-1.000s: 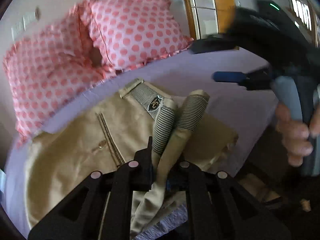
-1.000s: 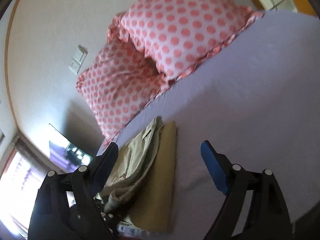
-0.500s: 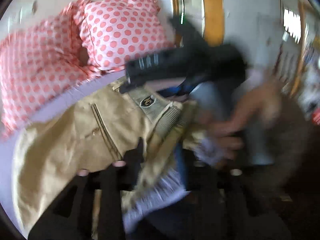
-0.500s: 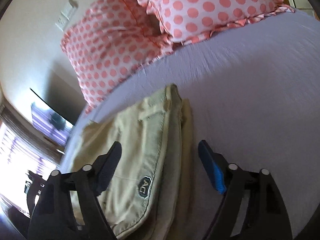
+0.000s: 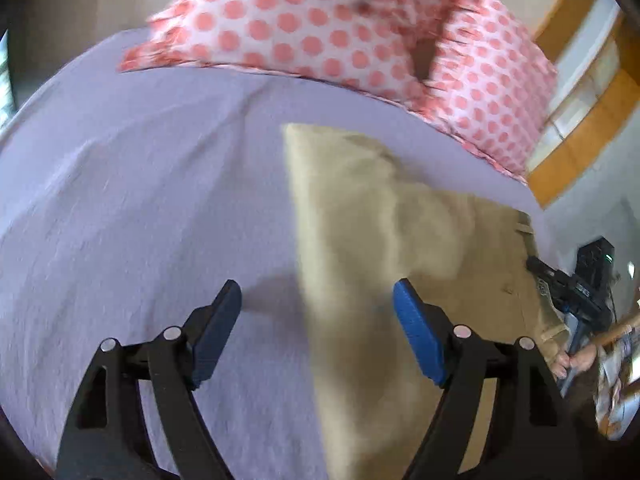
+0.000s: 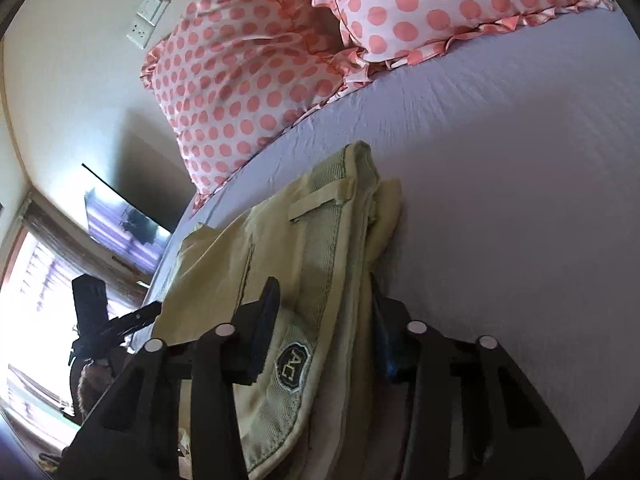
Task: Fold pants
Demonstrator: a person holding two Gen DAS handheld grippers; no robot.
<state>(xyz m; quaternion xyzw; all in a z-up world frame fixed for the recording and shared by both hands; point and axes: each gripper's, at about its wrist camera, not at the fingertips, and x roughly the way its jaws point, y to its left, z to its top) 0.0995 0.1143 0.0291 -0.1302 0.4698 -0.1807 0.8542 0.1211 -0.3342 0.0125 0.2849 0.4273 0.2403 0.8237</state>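
right claw [image 6: 320, 320] clamped on folded pants [image 6: 304, 264] waistband, left claw [image 5: 316, 316] apart above bed [image 5: 140, 200]

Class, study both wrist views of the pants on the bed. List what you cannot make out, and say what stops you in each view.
- Left wrist view: the pants are motion-blurred, so pocket and seam detail is lost; the bottom frame edge cuts them off.
- Right wrist view: the right gripper straddles the waistband; its fingers hide the cloth beneath, so contact is unclear.
- Right wrist view: the left gripper is small and backlit.

Khaki pants [image 5: 372, 248]; lilac sheet [image 5: 140, 200]; pink-dotted, seemingly white pillows [image 5: 320, 28].
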